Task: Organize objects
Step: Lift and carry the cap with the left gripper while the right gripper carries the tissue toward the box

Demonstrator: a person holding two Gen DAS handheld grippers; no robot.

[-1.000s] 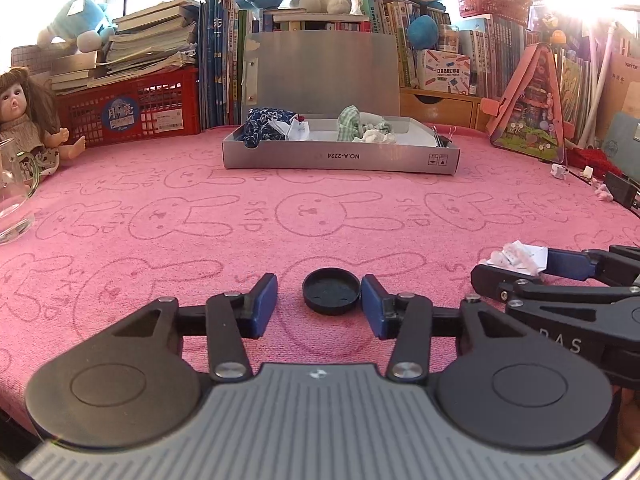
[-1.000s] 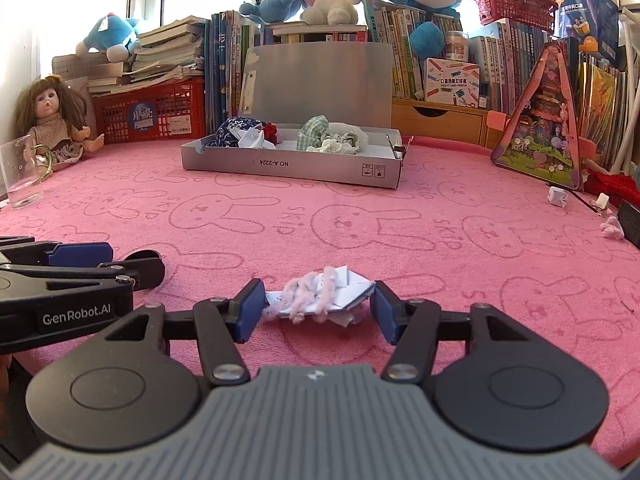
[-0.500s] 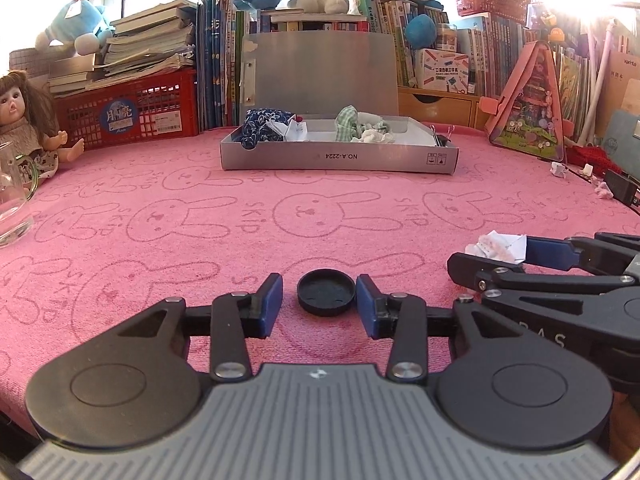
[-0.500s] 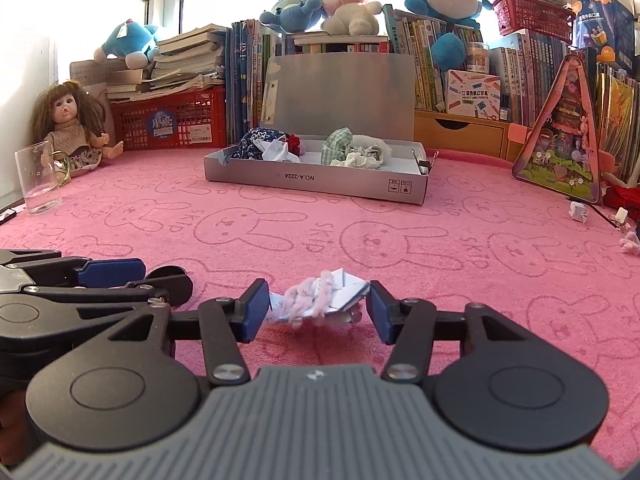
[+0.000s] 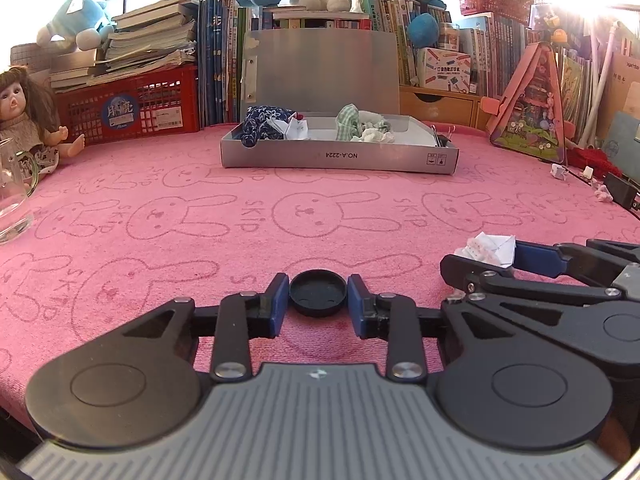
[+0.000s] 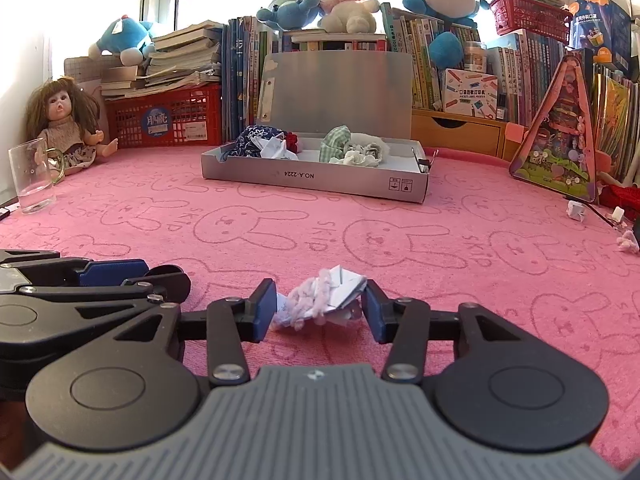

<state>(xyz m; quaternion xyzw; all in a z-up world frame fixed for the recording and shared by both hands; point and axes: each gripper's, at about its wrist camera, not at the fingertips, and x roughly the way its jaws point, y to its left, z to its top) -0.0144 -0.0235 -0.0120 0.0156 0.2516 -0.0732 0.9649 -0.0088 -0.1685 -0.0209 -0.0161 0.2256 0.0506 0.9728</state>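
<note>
the left gripper [image 5: 318, 300] has just been closing, and its blue fingers [image 5: 278, 304] now clench a black cap [image 5: 317, 293] that lies on the pink surface [image 5: 320, 216]; both pads touch the cap's rim. the right gripper [image 6: 319, 307] has also just been closing, with a paper wad [image 6: 326, 294] between its fingers [image 6: 266, 308]. the wad, white paper with a fuzzy pink strand over it, lies on the surface and both pads touch its sides, so it is grasped.

the left view gives the cap in full and shows the right gripper from the side at the right edge, with only the top of the wad [image 5: 490, 245] visible above its fingers. the right view gives the wad in full, while the cap [image 6: 166, 271] is only a dark sliver behind the left gripper's fingers at the left edge.

farther back, well apart from both grippers, an open grey box [image 5: 340, 156] holds cloth and crumpled paper. a doll [image 6: 66, 124] and a glass [image 6: 32, 176] stand whole in the right view; the left view cuts off part of the glass [image 5: 14, 196] at the edge. small white scraps [image 6: 576, 210] lie by the right edge.
</note>
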